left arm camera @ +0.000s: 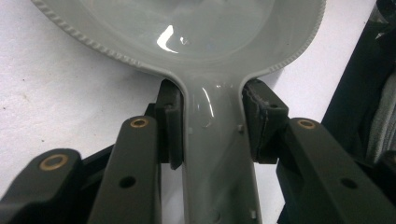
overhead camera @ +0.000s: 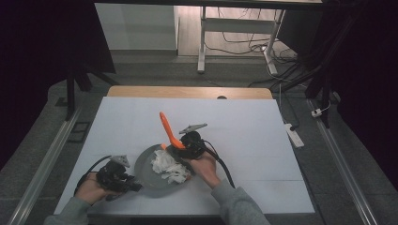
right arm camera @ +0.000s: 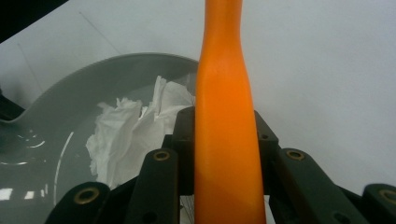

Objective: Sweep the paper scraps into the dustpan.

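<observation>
A grey pan (overhead camera: pixel 141 165) with a short handle (left arm camera: pixel 217 154) lies near the table's front. Crumpled white paper (overhead camera: pixel 168 167) sits in its right half. My left gripper (overhead camera: pixel 126 183) is shut on the handle, and one pad (left arm camera: pixel 170 122) presses each side of it just below the pan's ribbed rim (left arm camera: pixel 107 51). My right gripper (overhead camera: pixel 182 147) is shut on an orange utensil (overhead camera: pixel 167 130), whose long handle (right arm camera: pixel 224 116) slants up and away over the pan's far right edge. Its lower end is hidden behind the gripper. The paper (right arm camera: pixel 130 135) lies left of those jaws, inside the pan (right arm camera: pixel 51 112).
The white table (overhead camera: pixel 244 136) has a wooden strip (overhead camera: pixel 187 92) along its far edge. A power strip (overhead camera: pixel 294 135) lies on the floor to the right. Metal rails (overhead camera: pixel 342 164) run along both sides, and desk legs with cables (overhead camera: pixel 244 42) stand beyond.
</observation>
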A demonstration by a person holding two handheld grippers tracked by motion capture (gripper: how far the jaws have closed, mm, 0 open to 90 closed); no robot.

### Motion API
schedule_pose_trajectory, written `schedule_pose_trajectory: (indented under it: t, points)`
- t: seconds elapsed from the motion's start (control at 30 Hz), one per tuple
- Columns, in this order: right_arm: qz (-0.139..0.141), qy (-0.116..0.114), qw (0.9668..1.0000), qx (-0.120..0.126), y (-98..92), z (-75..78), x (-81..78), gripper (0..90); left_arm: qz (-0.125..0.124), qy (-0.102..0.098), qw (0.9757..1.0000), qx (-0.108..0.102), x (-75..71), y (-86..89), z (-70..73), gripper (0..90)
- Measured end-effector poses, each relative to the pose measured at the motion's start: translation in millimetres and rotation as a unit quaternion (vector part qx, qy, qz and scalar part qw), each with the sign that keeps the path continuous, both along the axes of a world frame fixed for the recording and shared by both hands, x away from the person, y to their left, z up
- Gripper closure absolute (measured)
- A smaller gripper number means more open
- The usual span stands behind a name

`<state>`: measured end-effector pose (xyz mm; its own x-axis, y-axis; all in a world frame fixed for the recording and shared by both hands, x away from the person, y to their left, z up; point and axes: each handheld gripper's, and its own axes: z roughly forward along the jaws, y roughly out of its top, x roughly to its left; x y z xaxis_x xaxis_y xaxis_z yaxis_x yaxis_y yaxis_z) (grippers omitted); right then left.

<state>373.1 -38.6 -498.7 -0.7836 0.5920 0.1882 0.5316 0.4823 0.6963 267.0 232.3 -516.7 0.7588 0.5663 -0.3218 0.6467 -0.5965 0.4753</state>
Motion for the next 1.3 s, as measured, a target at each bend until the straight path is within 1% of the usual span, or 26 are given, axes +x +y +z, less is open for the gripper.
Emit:
schedule_pose_trajectory:
  t: [0.1, 0.17, 0.27, 0.33, 0.4, 0.43, 0.47, 0.57, 0.63, 0.73, 0.77, 0.83, 0.9, 1.0, 1.07, 1.17, 1.2, 1.27, 1.3]
  points:
    - [0.006, 0.002, 1.0, 0.004, 6.5, 1.8, -2.5, 70.7, -0.001, 0.0, 1.0, 0.001, 0.1, -0.1, 0.0, 61.7]
    - [0.011, 0.0, 0.9999, 0.006, 10.6, 3.0, -3.7, 70.7, 0.0, 0.0, 1.0, 0.0, 0.1, -0.3, 0.0, 61.7]
    - [0.02, 0.005, 0.9997, 0.013, 18.6, 3.5, -7.2, 70.7, 0.0, 0.0, 1.0, 0.001, 0.1, -0.6, 0.2, 61.7]
    - [0.031, 0.009, 0.9994, 0.014, 24.5, 3.4, -10.7, 70.7, 0.0, 0.0, 1.0, 0.0, 0.1, -0.4, 0.1, 61.8]
    - [0.046, 0.018, 0.9984, 0.025, 28.5, 4.7, -14.0, 70.7, 0.0, -0.001, 1.0, 0.0, 0.2, -0.4, 0.0, 61.7]
    - [0.054, 0.013, 0.998, 0.031, 29.0, 6.7, -15.3, 70.7, -0.001, -0.001, 1.0, 0.0, 0.2, -0.4, -0.1, 61.7]
    - [0.054, 0.009, 0.9979, 0.034, 28.8, 9.5, -16.2, 70.7, 0.0, -0.001, 1.0, 0.0, 0.2, -0.5, -0.2, 61.7]
    - [0.042, -0.003, 0.9983, 0.04, 22.3, 17.6, -14.2, 70.6, 0.0, -0.001, 1.0, 0.0, 0.2, -0.6, -0.2, 61.8]
    - [0.033, -0.014, 0.9988, 0.035, 15.2, 21.9, -11.6, 70.6, -0.001, -0.001, 1.0, -0.001, 0.2, -0.4, -0.2, 61.7]
    - [0.017, -0.02, 0.999, 0.036, 4.0, 27.2, -7.7, 70.7, 0.0, -0.001, 1.0, -0.001, 0.3, -0.5, -0.2, 61.7]
    - [0.013, -0.03, 0.9989, 0.035, 0.4, 28.5, -5.9, 70.7, 0.0, -0.001, 1.0, 0.0, 0.2, -0.6, -0.1, 61.7]
    - [0.001, -0.04, 0.9987, 0.032, -6.4, 30.4, -2.3, 70.6, 0.0, -0.001, 1.0, 0.0, 0.1, -0.6, -0.1, 61.7]
    - [-0.015, -0.052, 0.9983, 0.022, -12.0, 29.6, 3.6, 70.7, 0.0, -0.002, 1.0, 0.0, 0.0, -0.8, 0.0, 61.7]
    - [-0.036, -0.061, 0.9975, -0.007, -17.6, 22.6, 13.9, 70.6, 0.001, -0.002, 1.0, 0.0, 0.0, -0.7, -0.1, 61.7]
    - [-0.046, -0.058, 0.9969, -0.026, -19.5, 15.6, 20.3, 70.6, 0.001, -0.002, 1.0, -0.001, -0.1, -0.8, -0.2, 61.7]
    - [-0.052, -0.048, 0.9967, -0.038, -20.5, 5.6, 26.5, 70.7, 0.001, -0.002, 1.0, -0.001, -0.1, -0.8, -0.3, 61.7]
    - [-0.052, -0.04, 0.9971, -0.038, -20.0, 3.4, 26.9, 70.7, 0.001, -0.002, 1.0, 0.0, 0.0, -0.9, -0.3, 61.7]
    - [-0.041, -0.012, 0.9989, -0.019, -17.1, 0.2, 24.8, 70.6, 0.002, -0.002, 1.0, -0.001, 0.2, -1.1, -0.5, 61.7]
    - [-0.035, -0.006, 0.9993, -0.015, -14.0, -0.7, 21.8, 70.7, 0.002, -0.001, 1.0, -0.001, 0.3, -1.2, -0.6, 61.7]
